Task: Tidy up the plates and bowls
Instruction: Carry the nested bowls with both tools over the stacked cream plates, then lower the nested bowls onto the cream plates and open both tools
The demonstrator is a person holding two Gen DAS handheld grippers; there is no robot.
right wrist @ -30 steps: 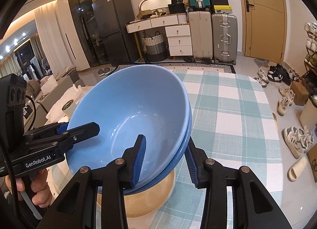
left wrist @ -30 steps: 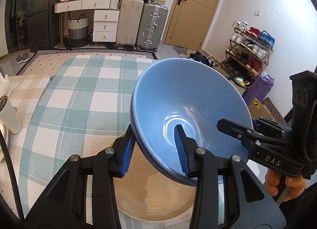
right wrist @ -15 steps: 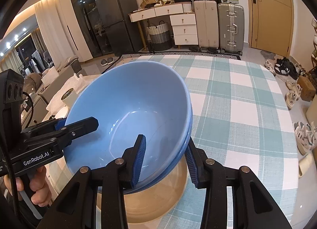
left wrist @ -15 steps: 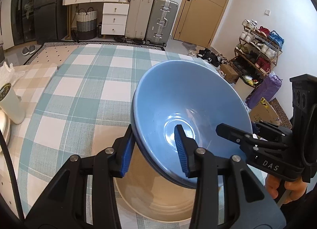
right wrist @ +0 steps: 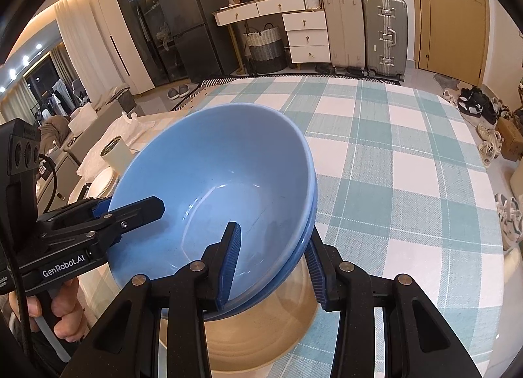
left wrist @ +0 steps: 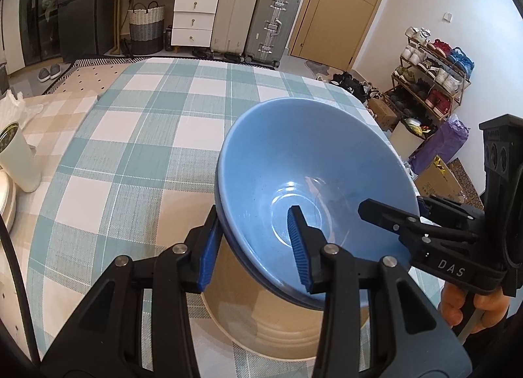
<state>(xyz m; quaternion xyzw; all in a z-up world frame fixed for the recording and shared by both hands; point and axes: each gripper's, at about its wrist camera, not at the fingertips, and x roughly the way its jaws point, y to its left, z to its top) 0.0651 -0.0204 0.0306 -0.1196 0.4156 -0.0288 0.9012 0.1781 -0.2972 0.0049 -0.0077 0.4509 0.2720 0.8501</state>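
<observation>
Two nested blue bowls [left wrist: 310,165] [right wrist: 212,165] hang tilted just over a wide beige dish [left wrist: 278,329] [right wrist: 261,329] on the checked tablecloth. My left gripper [left wrist: 253,247] is shut on the near rim of the bowls, one pad inside and one outside. My right gripper [right wrist: 273,267] is shut on the opposite rim in the same way. Each gripper shows in the other's view: the right gripper [left wrist: 392,218] at the right, the left gripper [right wrist: 134,211] at the left. The bowls hide whether their base touches the dish.
A white cup [left wrist: 16,156] [right wrist: 116,152] and a white plate [right wrist: 101,182] stand to the left on a beige cloth. The teal checked table [left wrist: 147,136] stretches ahead. Suitcases, drawers and a shoe rack stand beyond the table.
Both grippers have sunk with the blue bowls, which now sit lower and closer over the beige dish. The grip on each rim is unchanged.
</observation>
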